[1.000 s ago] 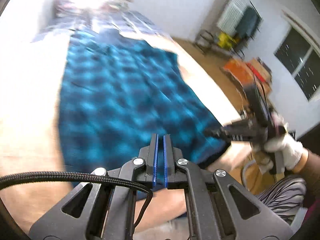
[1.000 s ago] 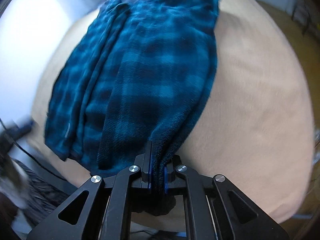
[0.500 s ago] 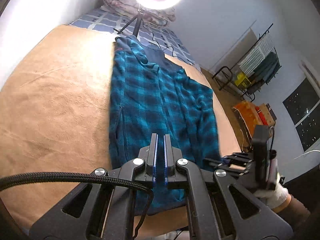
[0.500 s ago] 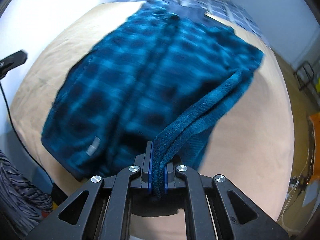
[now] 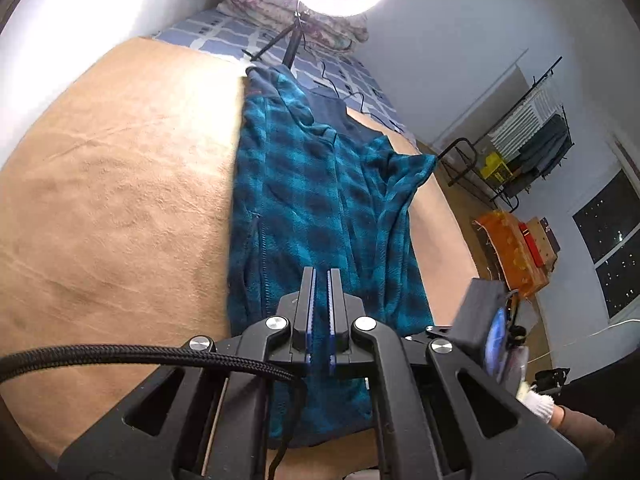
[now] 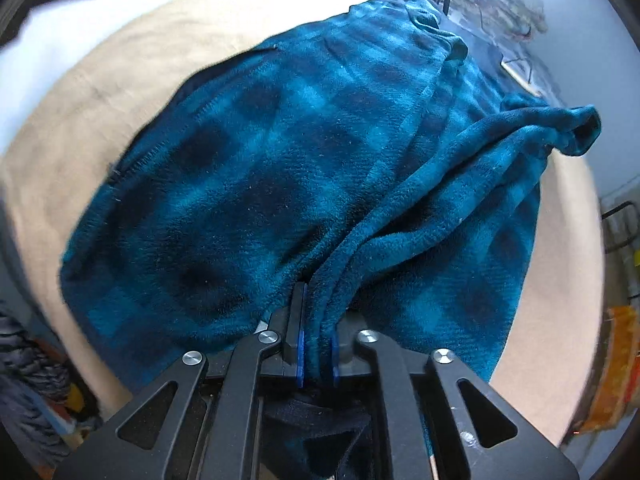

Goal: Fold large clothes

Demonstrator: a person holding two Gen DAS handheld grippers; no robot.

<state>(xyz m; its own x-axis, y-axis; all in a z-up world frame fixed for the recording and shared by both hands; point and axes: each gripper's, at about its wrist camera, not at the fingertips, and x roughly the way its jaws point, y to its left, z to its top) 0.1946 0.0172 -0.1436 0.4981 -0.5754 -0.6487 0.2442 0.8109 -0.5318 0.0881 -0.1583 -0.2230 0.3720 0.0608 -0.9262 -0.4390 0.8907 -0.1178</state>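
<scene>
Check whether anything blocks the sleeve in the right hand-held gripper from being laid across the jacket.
Nothing visible does. The right hand-held gripper, jaws opening, has the sleeve between its pads, already over the jacket, whose top is bare fleece.

Open tan blanket (image 5: 120, 200) left of fleece jacket (image 5: 320, 208); ring-light tripod (image 5: 294, 46) at far end.

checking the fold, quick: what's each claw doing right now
left claw: shut, nothing between its pads, hovering over the fleece.
right claw: jaws opening, a fold of the fleece between them, pads touching it.
</scene>
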